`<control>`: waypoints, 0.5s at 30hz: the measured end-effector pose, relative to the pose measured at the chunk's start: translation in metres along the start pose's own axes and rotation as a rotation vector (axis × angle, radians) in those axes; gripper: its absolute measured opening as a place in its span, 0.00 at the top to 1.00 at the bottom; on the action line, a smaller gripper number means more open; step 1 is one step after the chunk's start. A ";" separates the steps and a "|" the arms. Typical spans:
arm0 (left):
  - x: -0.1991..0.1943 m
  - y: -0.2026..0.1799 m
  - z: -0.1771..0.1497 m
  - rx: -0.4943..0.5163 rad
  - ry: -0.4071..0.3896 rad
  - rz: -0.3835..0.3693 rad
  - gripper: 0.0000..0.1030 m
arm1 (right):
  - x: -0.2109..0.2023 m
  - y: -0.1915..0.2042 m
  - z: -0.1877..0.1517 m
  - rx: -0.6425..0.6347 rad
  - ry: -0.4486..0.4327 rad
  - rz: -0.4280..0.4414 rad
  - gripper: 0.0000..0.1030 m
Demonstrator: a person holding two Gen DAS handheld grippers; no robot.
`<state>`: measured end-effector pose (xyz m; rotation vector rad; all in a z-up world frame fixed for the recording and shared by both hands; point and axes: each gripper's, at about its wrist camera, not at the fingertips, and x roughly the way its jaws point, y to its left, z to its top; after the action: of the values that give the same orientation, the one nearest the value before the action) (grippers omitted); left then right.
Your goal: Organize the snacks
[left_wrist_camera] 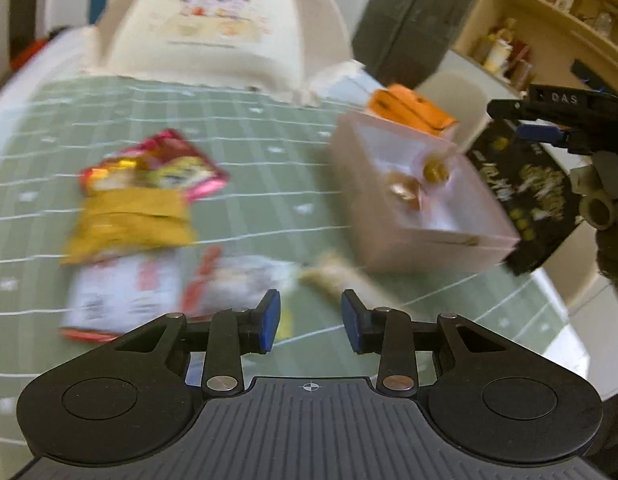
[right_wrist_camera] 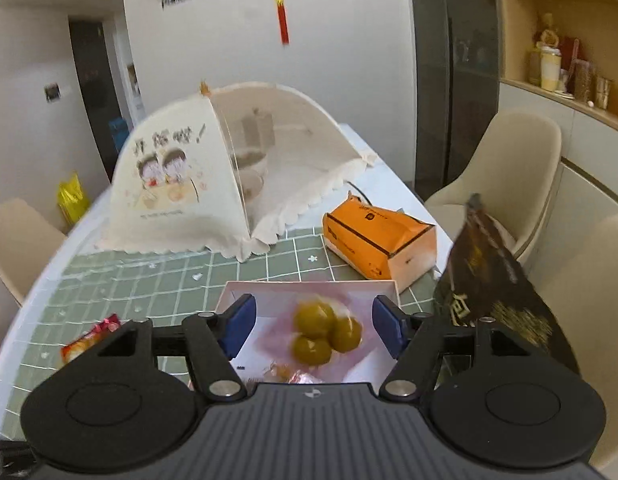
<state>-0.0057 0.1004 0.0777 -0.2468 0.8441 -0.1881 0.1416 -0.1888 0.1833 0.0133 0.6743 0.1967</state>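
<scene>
On the green gridded bench (right_wrist_camera: 169, 280), your right gripper (right_wrist_camera: 313, 328) hangs above the pink box (right_wrist_camera: 245, 304), jaws spread with nothing between the pads. Seen through the gap: three round greenish sweets (right_wrist_camera: 323, 334) inside the box, and a wrapped candy (right_wrist_camera: 297, 376) at the near rim. A black bag (right_wrist_camera: 497, 280) stands tilted at 3 o'clock of the box, touching or just beside its wall; cannot tell which. An orange pack (right_wrist_camera: 379, 240) lies at 1 o'clock of the box, and a dome cover (right_wrist_camera: 213, 176) sits at 11 o'clock, farther back.

Your left gripper (left_wrist_camera: 311, 326) is spread a little, pads (left_wrist_camera: 271, 322) apart, pinching nothing. Left view is blurred. Ahead of it at 10 o'clock lies a heap of packets: a red bag (left_wrist_camera: 165, 164), a yellow bag (left_wrist_camera: 129, 220) overlapping it, and a white packet (left_wrist_camera: 125, 292) nearest. A tan wrapper (left_wrist_camera: 337, 276) lies at 12 o'clock, just beyond the fingertips, near the box's front corner. The box sits at 2 o'clock.
</scene>
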 end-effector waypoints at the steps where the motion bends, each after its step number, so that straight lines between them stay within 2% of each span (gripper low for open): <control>1: -0.006 0.011 -0.002 -0.007 -0.015 0.034 0.63 | 0.001 0.009 -0.005 -0.022 0.004 0.019 0.37; 6: -0.014 0.061 -0.001 -0.151 -0.053 0.139 0.63 | 0.005 0.064 -0.060 -0.121 0.117 0.198 0.37; 8: -0.011 0.066 0.002 -0.154 -0.052 0.113 0.63 | 0.011 0.087 -0.089 -0.166 0.179 0.241 0.37; 11: -0.005 0.059 0.004 -0.101 -0.039 0.044 0.63 | 0.026 0.108 -0.124 -0.182 0.265 0.261 0.37; 12: -0.006 0.058 0.002 -0.090 -0.026 0.054 0.62 | 0.031 0.111 -0.132 -0.177 0.289 0.261 0.41; 14: -0.016 0.063 -0.004 -0.110 -0.017 0.123 0.62 | 0.034 0.115 -0.146 -0.195 0.309 0.218 0.57; 15: -0.020 0.066 -0.007 -0.135 -0.019 0.161 0.62 | 0.031 0.118 -0.151 -0.224 0.298 0.187 0.72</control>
<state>-0.0196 0.1678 0.0681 -0.3051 0.8545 0.0221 0.0500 -0.0748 0.0550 -0.1712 0.9456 0.4593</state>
